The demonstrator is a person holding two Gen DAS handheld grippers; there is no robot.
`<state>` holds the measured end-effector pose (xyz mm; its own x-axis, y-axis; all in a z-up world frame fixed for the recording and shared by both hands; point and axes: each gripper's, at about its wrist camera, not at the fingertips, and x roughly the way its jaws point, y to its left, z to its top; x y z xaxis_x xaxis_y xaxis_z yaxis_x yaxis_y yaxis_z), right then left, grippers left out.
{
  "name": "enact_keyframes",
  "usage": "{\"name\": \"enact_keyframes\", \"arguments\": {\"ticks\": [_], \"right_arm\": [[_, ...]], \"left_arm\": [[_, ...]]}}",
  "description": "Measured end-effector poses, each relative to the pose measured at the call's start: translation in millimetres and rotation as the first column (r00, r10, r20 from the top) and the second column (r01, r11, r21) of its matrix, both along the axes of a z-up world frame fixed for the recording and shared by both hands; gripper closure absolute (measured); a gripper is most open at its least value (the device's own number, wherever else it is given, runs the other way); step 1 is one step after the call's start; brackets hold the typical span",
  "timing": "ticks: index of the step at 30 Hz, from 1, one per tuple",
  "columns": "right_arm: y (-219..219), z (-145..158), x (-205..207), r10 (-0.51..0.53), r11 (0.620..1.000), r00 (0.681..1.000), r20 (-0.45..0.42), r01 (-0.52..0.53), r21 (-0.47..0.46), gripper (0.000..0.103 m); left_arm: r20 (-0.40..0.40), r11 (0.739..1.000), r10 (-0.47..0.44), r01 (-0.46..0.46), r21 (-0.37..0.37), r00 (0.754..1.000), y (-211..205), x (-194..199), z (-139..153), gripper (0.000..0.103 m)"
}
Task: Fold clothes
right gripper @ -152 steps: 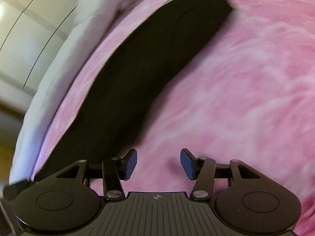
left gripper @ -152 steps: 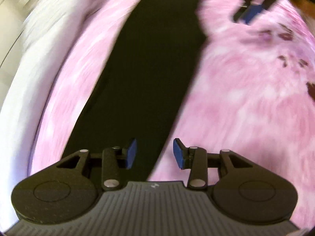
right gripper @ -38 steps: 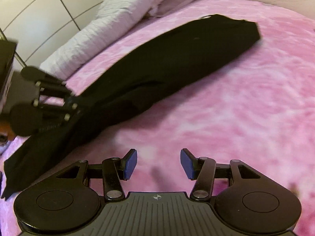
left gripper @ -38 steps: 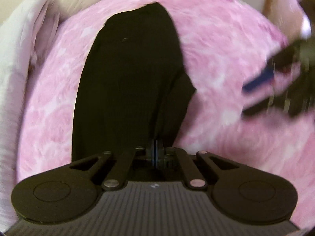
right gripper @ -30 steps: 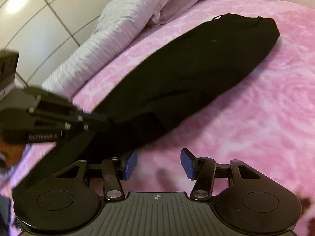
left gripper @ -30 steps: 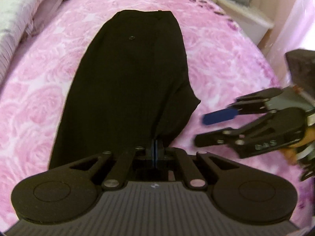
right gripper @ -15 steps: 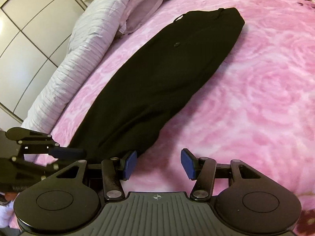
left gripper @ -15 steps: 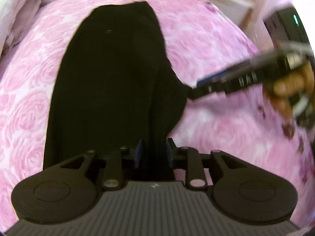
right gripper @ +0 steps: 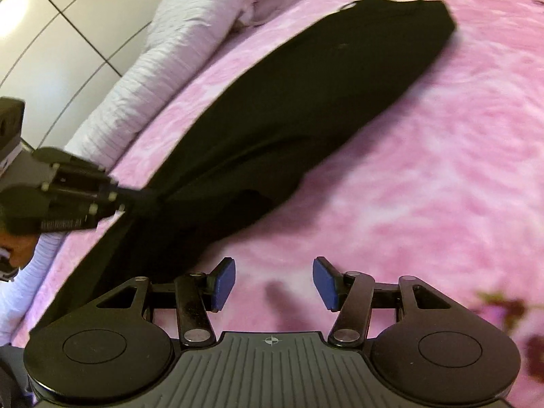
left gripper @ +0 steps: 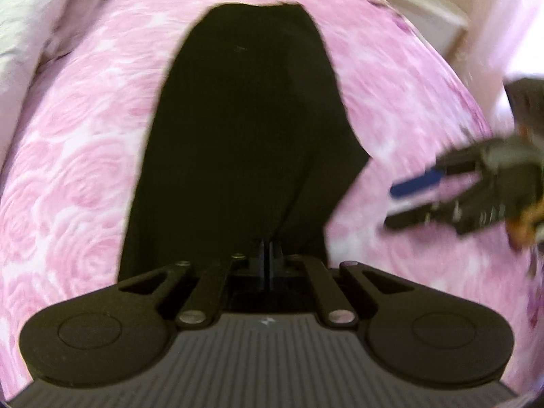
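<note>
A pair of black trousers (left gripper: 244, 129) lies lengthwise on the pink rose-patterned bedspread (left gripper: 68, 156), waistband at the far end. My left gripper (left gripper: 268, 258) is shut on the near end of the trousers and lifts the cloth a little. In the right wrist view the trousers (right gripper: 306, 108) run from upper right to lower left, and the left gripper (right gripper: 136, 199) pinches them at the left. My right gripper (right gripper: 273, 284) is open and empty over bare bedspread beside the trousers. It also shows in the left wrist view (left gripper: 404, 200), blurred, at the right.
White quilted pillows (right gripper: 163, 64) lie along the bed's left side by a tiled wall (right gripper: 51, 34). A pale piece of furniture (left gripper: 418, 10) stands beyond the bed's far right edge.
My left gripper opened slightly half a second ago and is shut on the cloth again. My right gripper has drawn back from the trousers' edge to the right.
</note>
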<state>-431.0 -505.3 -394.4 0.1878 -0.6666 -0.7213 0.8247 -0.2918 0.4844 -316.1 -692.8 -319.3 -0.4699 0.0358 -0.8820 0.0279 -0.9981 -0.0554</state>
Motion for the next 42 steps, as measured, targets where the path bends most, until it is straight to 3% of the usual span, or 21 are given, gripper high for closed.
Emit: {"name": "enact_keyframes", "arguments": {"ticks": [7, 11, 15, 18, 20, 21, 25, 28, 32, 34, 38, 42], "right_arm": [[-52, -15, 10, -0.081, 0.997, 0.995, 0.055, 0.082, -0.006, 0.042], [-72, -20, 12, -0.115, 0.993, 0.993, 0.039, 0.116, -0.014, 0.036], [-81, -14, 17, -0.168, 0.986, 0.983, -0.069, 0.166, -0.03, 0.035], [-76, -10, 16, -0.267, 0.963, 0.94, -0.21, 0.267, -0.031, 0.035], [-65, -10, 1, -0.325, 0.944, 0.919, -0.224, 0.33, -0.018, 0.036], [-58, -9, -6, -0.319, 0.946, 0.923, -0.215, 0.324, -0.013, 0.04], [-21, 5, -13, -0.241, 0.969, 0.936, -0.257, 0.247, -0.008, 0.078], [5, 10, -10, -0.212, 0.976, 0.939, -0.27, 0.22, 0.0, 0.08], [16, 10, -12, -0.24, 0.968, 0.945, -0.222, 0.251, 0.025, 0.081], [22, 13, -15, -0.249, 0.964, 0.947, -0.205, 0.262, 0.037, 0.081], [40, 14, -16, -0.239, 0.959, 0.936, -0.257, 0.269, 0.088, 0.081], [63, 27, -27, -0.254, 0.958, 0.939, -0.232, 0.277, 0.073, 0.077]], "left_arm": [[-0.005, 0.999, 0.046, -0.046, 0.013, 0.999, -21, -6, -1, 0.102], [-0.033, 0.998, 0.051, -0.05, 0.044, 0.998, -23, 0, 1, 0.102], [-0.052, 0.996, 0.061, -0.058, 0.062, 0.997, -26, 4, 5, 0.102], [-0.051, 0.996, 0.063, -0.059, 0.064, 0.997, -26, 3, 5, 0.103], [-0.051, 0.998, 0.038, -0.035, 0.058, 0.998, -19, 1, 4, 0.103], [-0.05, 0.998, 0.016, -0.013, 0.053, 0.999, -13, 0, 4, 0.103], [-0.024, 0.986, -0.166, 0.166, -0.015, 0.986, 32, -5, -2, 0.102], [0.024, 0.956, -0.282, 0.283, -0.079, 0.959, 68, -2, -16, 0.102], [0.072, 0.94, -0.32, 0.326, -0.096, 0.945, 91, 6, -31, 0.102], [0.077, 0.951, -0.293, 0.299, -0.083, 0.953, 91, 11, -32, 0.102], [0.079, 0.966, -0.247, 0.252, -0.063, 0.966, 91, 29, -26, 0.1], [0.045, 0.984, -0.168, 0.171, -0.059, 0.985, 93, 45, -16, 0.086]]}}
